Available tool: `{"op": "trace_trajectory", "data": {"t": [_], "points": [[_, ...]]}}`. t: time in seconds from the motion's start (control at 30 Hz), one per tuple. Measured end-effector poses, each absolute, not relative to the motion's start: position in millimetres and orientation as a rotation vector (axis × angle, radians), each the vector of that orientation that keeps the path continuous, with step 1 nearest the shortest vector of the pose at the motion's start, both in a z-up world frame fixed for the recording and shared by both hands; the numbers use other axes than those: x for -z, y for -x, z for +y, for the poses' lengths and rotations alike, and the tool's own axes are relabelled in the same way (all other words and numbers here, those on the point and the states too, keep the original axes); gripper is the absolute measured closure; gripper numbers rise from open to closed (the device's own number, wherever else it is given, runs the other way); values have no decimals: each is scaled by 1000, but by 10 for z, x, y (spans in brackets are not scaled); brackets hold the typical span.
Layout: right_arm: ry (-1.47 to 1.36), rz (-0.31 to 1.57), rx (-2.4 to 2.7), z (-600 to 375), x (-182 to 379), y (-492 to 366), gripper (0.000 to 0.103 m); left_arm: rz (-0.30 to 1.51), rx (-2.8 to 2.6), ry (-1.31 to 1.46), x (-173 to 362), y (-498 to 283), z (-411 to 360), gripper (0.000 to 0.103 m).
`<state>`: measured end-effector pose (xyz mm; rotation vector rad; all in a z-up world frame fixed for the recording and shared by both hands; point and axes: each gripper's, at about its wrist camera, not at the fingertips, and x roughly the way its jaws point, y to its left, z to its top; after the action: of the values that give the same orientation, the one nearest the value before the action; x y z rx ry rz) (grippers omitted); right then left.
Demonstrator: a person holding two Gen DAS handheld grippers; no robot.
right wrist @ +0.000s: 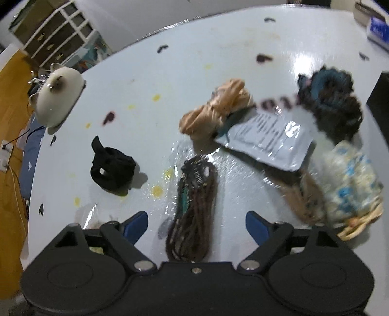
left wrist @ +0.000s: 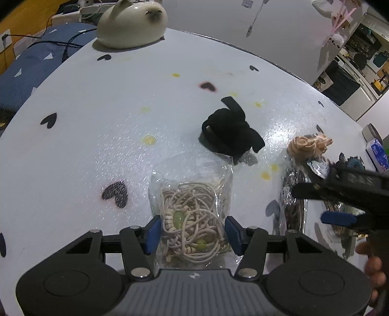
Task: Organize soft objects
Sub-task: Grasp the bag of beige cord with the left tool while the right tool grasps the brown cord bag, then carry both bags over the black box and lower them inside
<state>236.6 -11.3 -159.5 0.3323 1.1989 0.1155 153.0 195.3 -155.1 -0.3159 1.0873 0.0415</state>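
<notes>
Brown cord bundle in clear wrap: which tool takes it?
Right. The right tool is open with the brown cord bundle between its pads; the left tool grips the bag of beige cords.

I see a white table (left wrist: 97, 116) printed with black hearts and yellow spots. On it lie a cat figure (left wrist: 132, 23), a black scrunchie (left wrist: 231, 131), a bag of cream cords (left wrist: 192, 214), a bag of brown cords (right wrist: 194, 204), a peach scrunchie (right wrist: 216, 109), a foil packet (right wrist: 269, 141) and a dark scrunchie (right wrist: 333, 97).

Black claw (left wrist: 192, 234) with blue pads (left wrist: 153, 233) and silver screws.
</notes>
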Motion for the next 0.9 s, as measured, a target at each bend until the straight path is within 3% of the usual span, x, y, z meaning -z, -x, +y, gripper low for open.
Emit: {"op": "trace_trajectory", "data": {"t": [0.17,0.27,0.4,0.5,0.9], "points": [[-265,1228,-123,101,1714,-2344,24,1093,-37,310,1558,-1482,1955,45],[-85,1178,-149,265,1714,-2238,43,1098,-45,304,1565,-1481,1936,43],[-46,1150,-225,216,1704,-2109,66,1101,-48,316,1576,-1508,1920,44],[-52,1135,-245,108,1658,-2005,76,1090,-30,328,1558,-1523,1903,46],[10,984,-312,-162,1240,-1637,78,1008,5,311,1283,-1401,1699,47]]}}
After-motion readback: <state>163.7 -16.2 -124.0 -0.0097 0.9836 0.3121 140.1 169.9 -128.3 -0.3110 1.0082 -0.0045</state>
